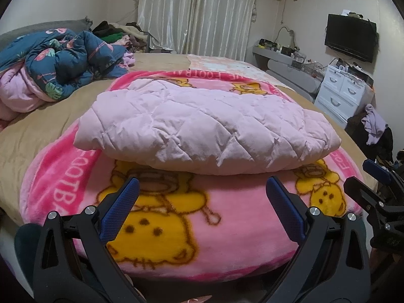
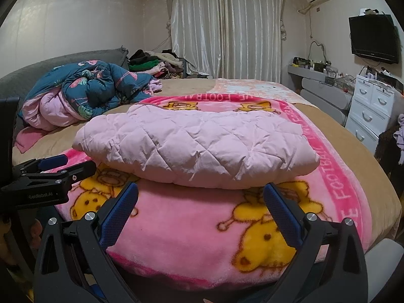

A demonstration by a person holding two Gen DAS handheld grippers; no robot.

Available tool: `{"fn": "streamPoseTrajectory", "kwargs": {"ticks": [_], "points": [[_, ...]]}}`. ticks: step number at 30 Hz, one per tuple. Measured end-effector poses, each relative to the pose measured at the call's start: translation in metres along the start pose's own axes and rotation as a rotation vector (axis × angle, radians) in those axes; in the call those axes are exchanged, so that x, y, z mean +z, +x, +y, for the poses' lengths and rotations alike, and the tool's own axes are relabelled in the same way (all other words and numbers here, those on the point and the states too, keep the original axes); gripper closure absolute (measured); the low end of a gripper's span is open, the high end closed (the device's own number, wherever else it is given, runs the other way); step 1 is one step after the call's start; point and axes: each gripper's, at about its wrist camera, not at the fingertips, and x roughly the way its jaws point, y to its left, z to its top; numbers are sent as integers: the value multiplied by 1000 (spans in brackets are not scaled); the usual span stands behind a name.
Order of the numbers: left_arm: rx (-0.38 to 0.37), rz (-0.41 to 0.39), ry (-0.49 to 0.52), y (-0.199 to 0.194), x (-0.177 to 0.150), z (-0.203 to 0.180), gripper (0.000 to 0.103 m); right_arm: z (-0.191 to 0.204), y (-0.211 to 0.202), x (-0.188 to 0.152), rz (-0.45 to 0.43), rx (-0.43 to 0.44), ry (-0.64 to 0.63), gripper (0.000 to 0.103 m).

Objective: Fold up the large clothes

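At 12 o'clock in left wrist view, folded pink quilted jacket (image 1: 202,128) lies on cartoon blanket (image 1: 176,227); left tool (image 1: 202,197) gapes empty. Right wrist view: jacket same spot, right tool (image 2: 200,202) spread wide, empty; left tool at 9 o'clock.

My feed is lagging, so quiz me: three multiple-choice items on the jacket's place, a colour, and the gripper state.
1. Where does the jacket lie?
A. on the pink blanket
B. on the drawers
C. on the floor

2. What colour are the gripper pads?
A. red
B. blue
C. green

3. How are the left gripper and right gripper?
A. both shut on the jacket
B. one shut, one open
C. both open, holding nothing

Answers:
1 A, the folded jacket rests on top of the cartoon blanket.
2 B, both wrist views show blue textured pads.
3 C, each view shows spread fingers short of the jacket.
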Motion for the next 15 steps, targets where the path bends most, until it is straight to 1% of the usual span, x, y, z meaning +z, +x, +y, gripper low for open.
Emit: {"fn": "streamPoseTrajectory", "kwargs": {"ticks": [15], "points": [[3, 3, 14, 0, -1, -1, 9, 0, 1, 1, 0, 0, 0, 4]]}}
